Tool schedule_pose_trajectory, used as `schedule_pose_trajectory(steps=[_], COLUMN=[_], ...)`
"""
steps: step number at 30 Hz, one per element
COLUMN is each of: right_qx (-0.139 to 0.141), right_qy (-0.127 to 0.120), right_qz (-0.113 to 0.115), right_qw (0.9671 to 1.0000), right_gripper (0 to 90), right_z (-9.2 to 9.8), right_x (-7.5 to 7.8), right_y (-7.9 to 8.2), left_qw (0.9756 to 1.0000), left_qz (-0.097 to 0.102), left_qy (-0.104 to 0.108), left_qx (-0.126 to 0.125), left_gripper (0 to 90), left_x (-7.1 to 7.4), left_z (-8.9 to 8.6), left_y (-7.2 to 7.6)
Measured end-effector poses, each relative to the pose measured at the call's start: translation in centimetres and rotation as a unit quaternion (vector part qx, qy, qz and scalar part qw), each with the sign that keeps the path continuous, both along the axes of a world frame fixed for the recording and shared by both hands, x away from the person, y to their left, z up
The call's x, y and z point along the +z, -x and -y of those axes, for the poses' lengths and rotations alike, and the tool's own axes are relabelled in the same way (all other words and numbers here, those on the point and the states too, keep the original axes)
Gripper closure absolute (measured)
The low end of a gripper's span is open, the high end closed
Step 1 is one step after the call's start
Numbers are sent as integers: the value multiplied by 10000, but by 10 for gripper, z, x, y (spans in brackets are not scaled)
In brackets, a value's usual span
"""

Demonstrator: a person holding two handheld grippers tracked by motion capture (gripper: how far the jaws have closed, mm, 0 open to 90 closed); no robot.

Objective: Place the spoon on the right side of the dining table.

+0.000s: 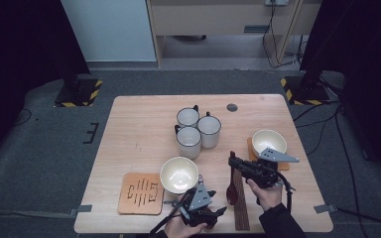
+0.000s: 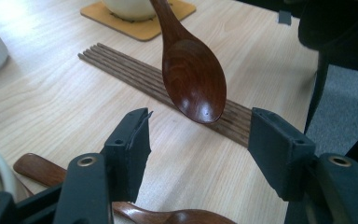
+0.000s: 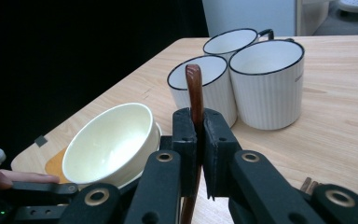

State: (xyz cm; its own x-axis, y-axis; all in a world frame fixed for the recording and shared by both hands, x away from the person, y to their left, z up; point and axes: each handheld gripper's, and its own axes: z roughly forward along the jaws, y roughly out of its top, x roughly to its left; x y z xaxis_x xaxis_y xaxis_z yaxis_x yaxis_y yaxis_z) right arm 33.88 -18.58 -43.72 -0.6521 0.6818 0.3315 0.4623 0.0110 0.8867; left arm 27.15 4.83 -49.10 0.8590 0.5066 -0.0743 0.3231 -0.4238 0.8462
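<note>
The left gripper (image 2: 198, 140) sits nearest the lens in the left gripper view, its 2 black jaws standing apart with nothing between the pads. Just beyond the gap hangs the bowl of a dark wooden spoon (image 2: 193, 79), clear of the table and tilted bowl-down. Behind the spoon, a row of brown chopsticks (image 2: 135, 72) lies flat on the table (image 2: 51, 93). Below the left jaw, part of a second wooden spoon (image 2: 42, 169) rests on the table.

The right gripper (image 3: 196, 135) has its 2 jaws clamped narrow on the handle of the wooden spoon; the handle tip rises above the fingertips in the right gripper view. Beyond those fingertips stand 3 white mugs (image 3: 265, 84) with dark rims, touching one another. To the left of the right jaws sits a cream bowl (image 3: 109, 142) on an orange coaster (image 3: 56, 165).

In the high view, the spoon bowl hangs between the 2 grippers, beside the chopsticks. A second cream bowl (image 1: 269, 141) on its own coaster lies just beyond the right gripper.
</note>
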Motion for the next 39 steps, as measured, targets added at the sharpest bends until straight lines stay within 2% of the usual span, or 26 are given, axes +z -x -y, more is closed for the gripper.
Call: schedule_pose_trajectory(steps=[7,18,39], right_qx=[-151,-315,-526], right_qy=[-4,-50,-64], right_qz=[39,145,266], right_qw=[9999,9994,9982], right_gripper=[847,847,847], right_z=[3,9,14], right_x=[2,6,11], right_y=[-2,-4,-8], left_qw=[9998,9984,9948], left_qz=[11,136,269], left_qy=[192,491,745], left_qx=[66,240,633], left_gripper=[377,373,363], left_x=[9,24,45], left_z=[-4,-15,-40], left_y=[-1,-5,-15])
